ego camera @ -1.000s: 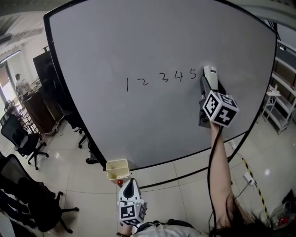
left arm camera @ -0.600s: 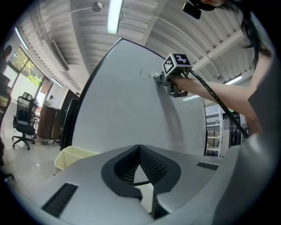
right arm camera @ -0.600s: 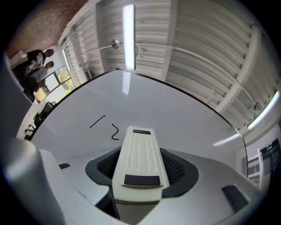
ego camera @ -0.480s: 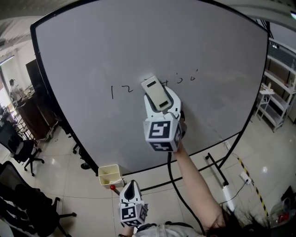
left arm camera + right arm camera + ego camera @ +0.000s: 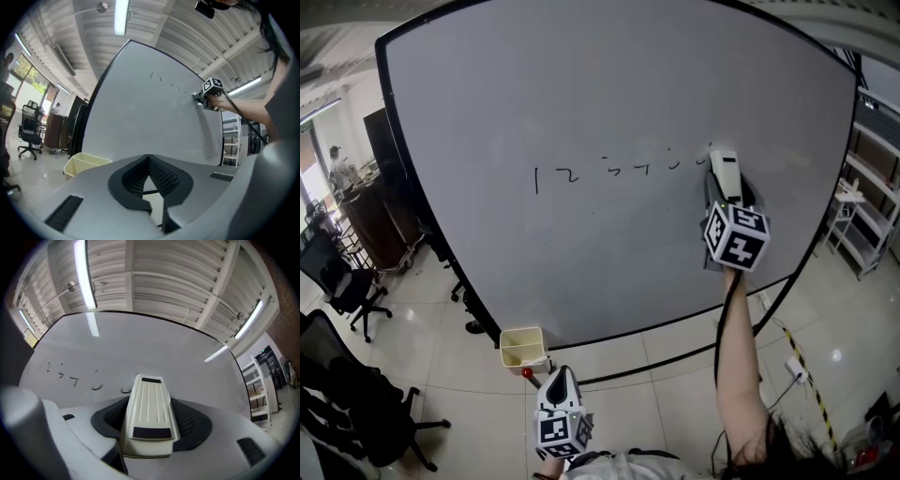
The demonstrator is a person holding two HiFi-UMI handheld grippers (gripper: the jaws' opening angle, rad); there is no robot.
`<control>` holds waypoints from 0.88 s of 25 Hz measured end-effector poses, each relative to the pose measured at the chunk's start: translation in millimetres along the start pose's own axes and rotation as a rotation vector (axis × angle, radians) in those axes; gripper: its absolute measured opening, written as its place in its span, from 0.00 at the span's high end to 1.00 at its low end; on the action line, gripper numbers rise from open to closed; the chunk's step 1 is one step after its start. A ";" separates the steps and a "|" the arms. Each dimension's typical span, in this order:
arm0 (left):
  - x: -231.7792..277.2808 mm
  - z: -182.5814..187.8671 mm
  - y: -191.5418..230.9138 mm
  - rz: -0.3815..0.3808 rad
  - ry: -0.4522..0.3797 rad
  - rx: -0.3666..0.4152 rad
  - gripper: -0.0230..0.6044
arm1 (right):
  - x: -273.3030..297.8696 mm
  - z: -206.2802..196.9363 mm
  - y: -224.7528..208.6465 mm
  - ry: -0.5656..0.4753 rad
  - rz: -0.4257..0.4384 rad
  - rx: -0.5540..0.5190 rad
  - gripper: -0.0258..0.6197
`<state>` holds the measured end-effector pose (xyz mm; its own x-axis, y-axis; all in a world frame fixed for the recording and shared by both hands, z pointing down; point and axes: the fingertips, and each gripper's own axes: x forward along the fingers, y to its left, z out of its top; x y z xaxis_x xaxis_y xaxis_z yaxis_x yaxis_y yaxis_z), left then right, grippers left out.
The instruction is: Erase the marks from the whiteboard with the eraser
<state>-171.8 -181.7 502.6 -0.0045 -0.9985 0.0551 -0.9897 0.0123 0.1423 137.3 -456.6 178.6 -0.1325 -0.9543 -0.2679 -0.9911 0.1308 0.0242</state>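
gripping the eraser, the right gripper holds it against the whiteboard.

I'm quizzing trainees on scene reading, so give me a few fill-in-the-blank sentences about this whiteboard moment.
The right gripper is shut on the ___.
On the whiteboard, the only whole digits are 1 and ___.
The left gripper, low by the cream bin, holds ___.
Missing words: eraser; 2; nothing.
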 end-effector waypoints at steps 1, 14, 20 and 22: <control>0.1 0.9 0.3 0.003 -0.003 0.002 0.98 | -4.6 4.0 24.9 -0.013 0.021 -0.038 0.52; 4.2 2.8 2.7 0.009 -0.004 -0.011 0.98 | -46.2 14.6 217.5 -0.113 0.227 -0.417 0.52; 0.7 -0.5 1.5 0.002 0.004 -0.010 0.98 | -0.8 -12.4 12.0 0.017 0.005 -0.104 0.52; -2.2 -2.1 4.3 0.009 0.010 -0.011 0.98 | 2.4 -16.2 -28.6 0.038 -0.044 -0.021 0.52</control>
<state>-175.7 -179.3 505.2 -0.0118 -0.9977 0.0665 -0.9880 0.0219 0.1530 165.1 -466.9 192.9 -0.0887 -0.9686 -0.2323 -0.9960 0.0831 0.0338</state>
